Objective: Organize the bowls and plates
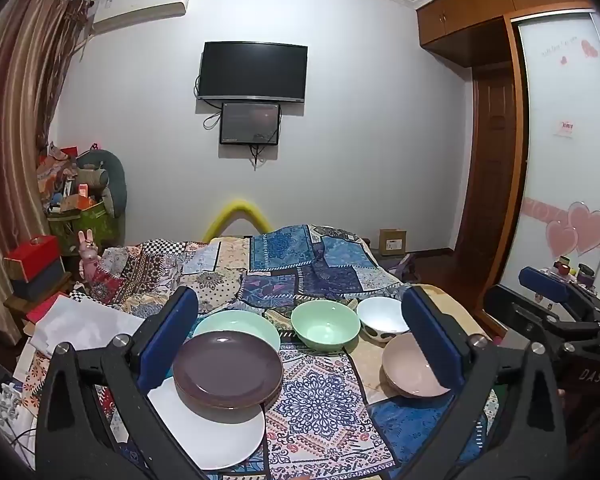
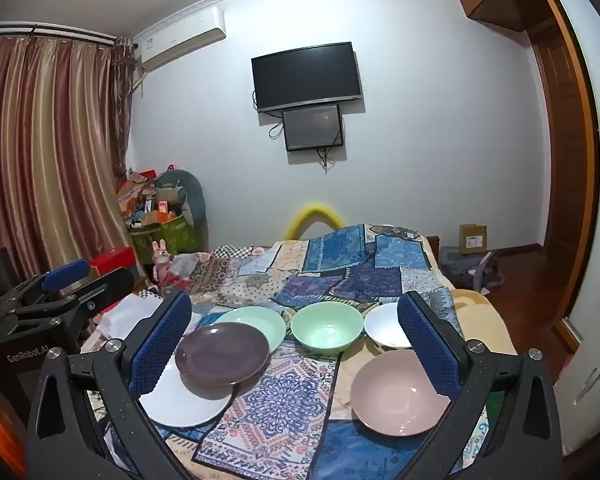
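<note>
The patchwork bed (image 1: pixel 320 400) has bare cloth mid-frame between the purple plate (image 1: pixel 227 366) and pink bowl (image 1: pixel 412 368); both the left hand-held gripper (image 1: pixel 300 340) and the right hand-held gripper (image 2: pixel 296 344) gape wide, holding nothing.

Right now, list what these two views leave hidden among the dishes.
- White plate: far part under the purple plate, left wrist view.
- White bowl: right side behind the right claw finger, right wrist view.
- Pink bowl: right rim behind the left claw finger.
</note>
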